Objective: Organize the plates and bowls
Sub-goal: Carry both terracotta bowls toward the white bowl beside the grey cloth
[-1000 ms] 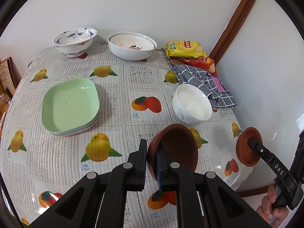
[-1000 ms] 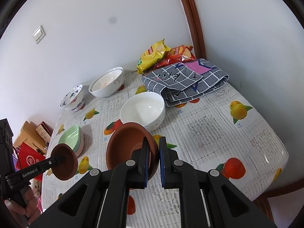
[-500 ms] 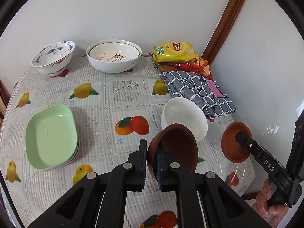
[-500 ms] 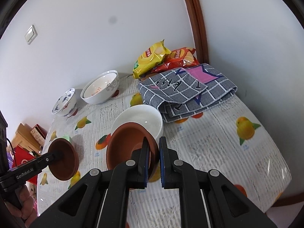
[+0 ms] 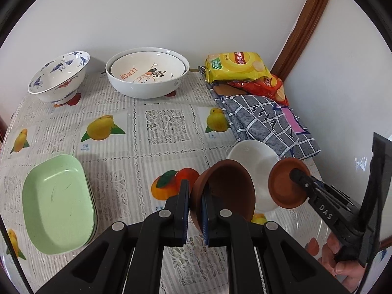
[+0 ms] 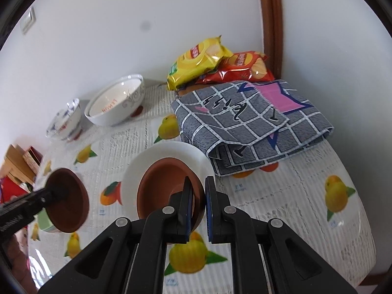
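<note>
My left gripper (image 5: 195,197) is shut on the rim of a brown clay bowl (image 5: 227,188), held above the table. My right gripper (image 6: 198,193) is shut on the rim of a second brown clay bowl (image 6: 161,186), held over a plain white bowl (image 6: 147,161) on the table. In the left wrist view the right-hand brown bowl (image 5: 284,186) hangs over the white bowl (image 5: 254,154). In the right wrist view the left-hand brown bowl (image 6: 68,203) hangs at the left. A stack of green plates (image 5: 56,205) lies at the left.
Two nested white bowls (image 5: 147,73) and a blue-patterned bowl (image 5: 58,78) stand at the back by the wall. A folded grey checked cloth (image 6: 252,120) and chip bags (image 6: 203,58) lie at the back right. The table edge (image 6: 362,220) is at the right.
Both grippers moved forward over the table with their brown bowls. The right-hand brown bowl is now over the white bowl, and the two brown bowls are closer together.
</note>
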